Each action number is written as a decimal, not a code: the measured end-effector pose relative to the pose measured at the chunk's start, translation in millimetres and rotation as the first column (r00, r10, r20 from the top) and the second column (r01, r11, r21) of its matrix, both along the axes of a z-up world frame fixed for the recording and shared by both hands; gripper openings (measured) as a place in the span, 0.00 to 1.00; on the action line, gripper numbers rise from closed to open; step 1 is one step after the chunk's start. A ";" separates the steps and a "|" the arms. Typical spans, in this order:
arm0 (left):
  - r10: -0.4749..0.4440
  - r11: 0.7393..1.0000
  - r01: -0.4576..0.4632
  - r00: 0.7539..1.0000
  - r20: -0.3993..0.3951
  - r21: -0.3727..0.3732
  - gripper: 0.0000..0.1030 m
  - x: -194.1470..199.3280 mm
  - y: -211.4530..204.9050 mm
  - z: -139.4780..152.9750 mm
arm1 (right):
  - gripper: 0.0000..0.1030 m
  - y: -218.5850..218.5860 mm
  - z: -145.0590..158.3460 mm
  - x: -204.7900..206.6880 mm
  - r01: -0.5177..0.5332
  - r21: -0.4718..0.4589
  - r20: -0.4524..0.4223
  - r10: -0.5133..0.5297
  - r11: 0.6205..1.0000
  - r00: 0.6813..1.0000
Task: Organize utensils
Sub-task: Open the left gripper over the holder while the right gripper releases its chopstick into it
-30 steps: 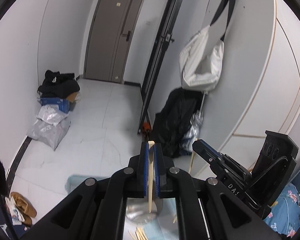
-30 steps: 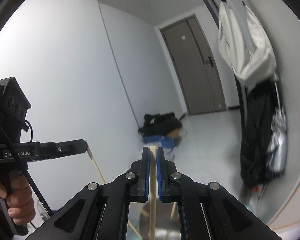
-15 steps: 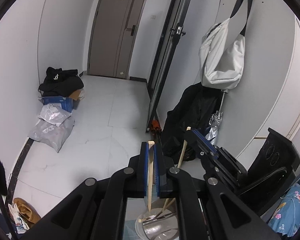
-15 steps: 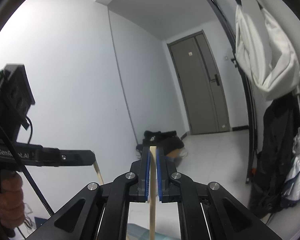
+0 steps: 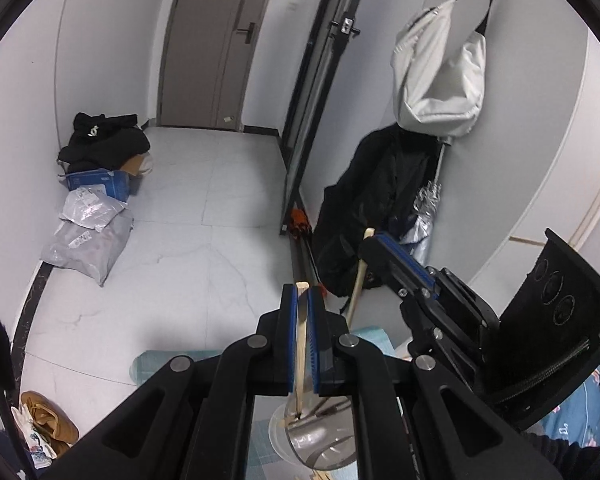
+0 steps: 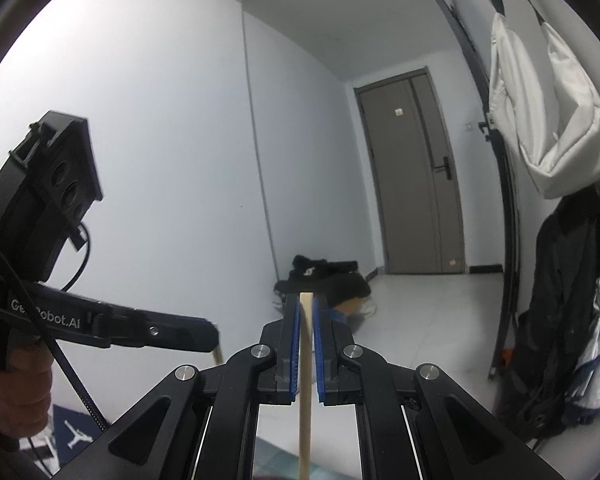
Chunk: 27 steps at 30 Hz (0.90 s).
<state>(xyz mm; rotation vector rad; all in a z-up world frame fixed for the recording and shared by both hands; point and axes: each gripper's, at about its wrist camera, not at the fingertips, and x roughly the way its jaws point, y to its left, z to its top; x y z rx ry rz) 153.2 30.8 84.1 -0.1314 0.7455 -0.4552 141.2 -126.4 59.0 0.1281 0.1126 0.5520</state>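
Your left gripper [image 5: 301, 300] is clamped on a wooden chopstick [image 5: 300, 344], which runs nearly upright between the blue pads [image 5: 287, 336]. Its top sticks out just past the fingertips and its lower end dips into the clear cup [image 5: 296, 444] directly below the jaws. That cup stands on a pale blue mat [image 5: 156, 364] and already holds a few dark utensils and a light stick.

Your right gripper [image 6: 306, 312] is likewise closed on a second wooden chopstick [image 6: 305, 392], held vertical between its blue pads, top end level with the fingertips and the shaft running down out of view below. Seen from the left wrist, this right gripper [image 5: 370, 242] sits just to the right of and ahead of the left jaws, its chopstick [image 5: 358, 276] slanting down toward the cup. From the right wrist, the left gripper [image 6: 208, 334] lies to the left, held by a hand [image 6: 16, 380] at the frame's edge.
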 end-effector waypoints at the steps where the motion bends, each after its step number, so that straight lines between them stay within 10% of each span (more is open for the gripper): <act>1: -0.012 1.000 0.012 1.000 -0.010 -0.002 0.02 -0.5 -0.7 -1.3 | 0.06 0.1 -2.0 -2.8 -0.005 -0.004 -0.004 0.005 1.000 1.000; 10: -0.006 0.999 0.010 0.996 -0.094 0.043 0.06 -5.4 -4.4 -26.3 | 0.08 -11.0 -18.6 -29.9 -0.041 -0.052 -0.080 0.036 0.998 0.996; 12: 0.022 0.999 -0.020 0.996 -0.087 0.033 0.14 -10.3 0.7 -26.0 | 0.08 -15.7 -21.2 -40.9 -0.050 -0.058 -0.102 0.044 0.997 0.994; 15: 0.083 0.996 -0.081 0.994 -0.066 0.024 0.52 -19.9 8.4 -21.0 | 0.09 -23.7 -21.6 -54.8 -0.039 -0.067 -0.131 0.030 0.997 0.991; 27: 0.329 0.941 -0.337 0.935 0.133 0.036 0.84 -84.1 16.6 5.6 | 0.70 -44.2 -5.4 -113.0 0.050 -0.064 -0.170 -0.060 0.997 0.984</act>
